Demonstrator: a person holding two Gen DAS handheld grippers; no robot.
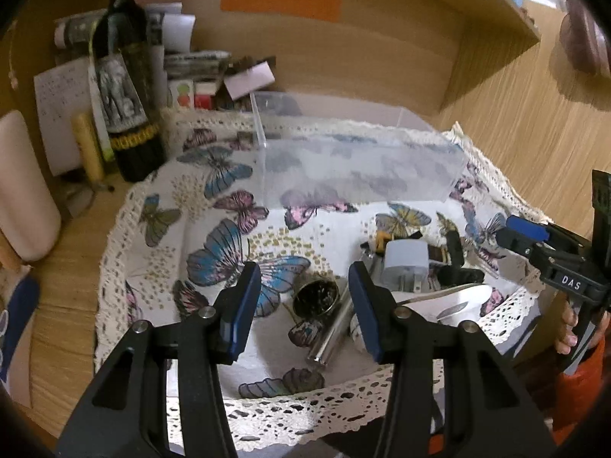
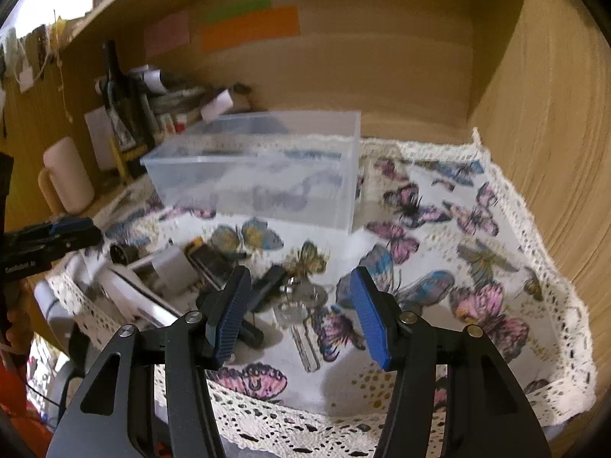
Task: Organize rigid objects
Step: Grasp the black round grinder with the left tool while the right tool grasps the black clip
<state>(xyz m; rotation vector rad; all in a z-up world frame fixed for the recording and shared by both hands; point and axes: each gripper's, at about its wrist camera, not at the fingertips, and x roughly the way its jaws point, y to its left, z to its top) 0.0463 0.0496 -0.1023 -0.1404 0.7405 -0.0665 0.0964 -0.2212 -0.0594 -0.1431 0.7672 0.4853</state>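
Both tongs are seen spread apart with nothing between the pads. The left tongs (image 1: 305,305) are held low over the butterfly-print cloth (image 1: 214,206), directly above a small round metal tin (image 1: 316,297) and a metal cylinder (image 1: 332,328) lying side by side. Just right of these, a white plug adapter (image 1: 405,263), a white spoon (image 1: 462,301) and several dark small items are heaped together near the cloth's lace edge (image 1: 267,416). The right tongs (image 2: 301,316) are positioned over a bunch of keys (image 2: 301,297) lying on the cloth, with a black clip-like item (image 2: 267,282) touching it on the left. A clear plastic box (image 2: 259,175) is set at the far side of the cloth, open-topped, apart from the heap. Bare cloth is left between box and heap, and to the right of the keys. A dark wine bottle (image 1: 122,87) and a paper stack (image 1: 65,114) crowd the desk (image 1: 65,328) at far left; wooden walls close the back and right.
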